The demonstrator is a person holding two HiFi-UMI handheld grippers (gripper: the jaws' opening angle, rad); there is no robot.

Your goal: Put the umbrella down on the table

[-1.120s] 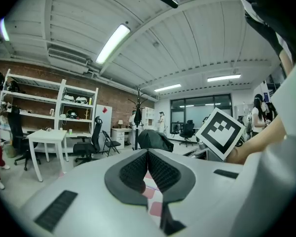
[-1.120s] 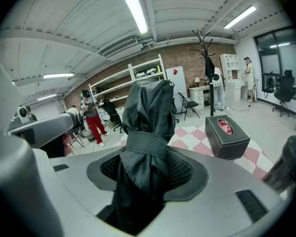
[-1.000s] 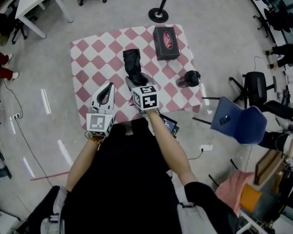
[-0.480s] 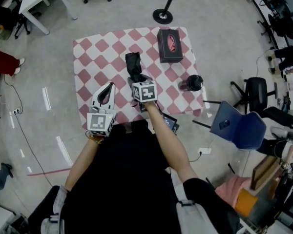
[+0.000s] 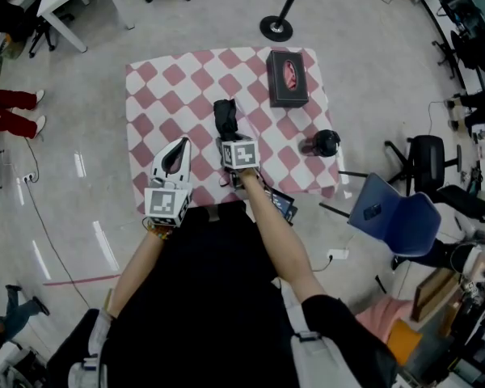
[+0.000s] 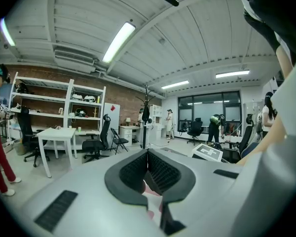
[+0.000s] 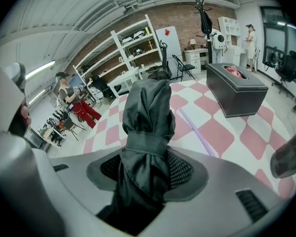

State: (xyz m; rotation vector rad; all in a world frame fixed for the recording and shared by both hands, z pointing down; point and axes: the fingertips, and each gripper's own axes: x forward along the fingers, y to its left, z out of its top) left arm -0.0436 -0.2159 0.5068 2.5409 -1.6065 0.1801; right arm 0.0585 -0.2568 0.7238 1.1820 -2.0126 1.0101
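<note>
The folded black umbrella (image 5: 225, 115) was held in the right tool (image 5: 229, 138), whose jaws were pinched on the bundled fabric just below its wrap strap, as was shown plainly in the right gripper view, where the umbrella (image 7: 145, 127) was seen standing out from between the ribbed pads of the right tool (image 7: 147, 169). The umbrella was placed over the near middle of the counter (image 5: 170, 95), which was covered with a red-and-white checked cloth (image 7: 212, 132); its free end was pointed away from the person, toward the black tissue box (image 5: 288, 78). Whether the far end was resting on the cloth could not be told.

The left tool (image 5: 176, 153) was held apart at the counter's near edge, its jaws pressed together with nothing between them (image 6: 148, 154).

The task was judged to be well advanced but unfinished: the umbrella had been brought over the counter, while the final setting down, the release of the grip and the withdrawal of the tool were left to be done.
</note>
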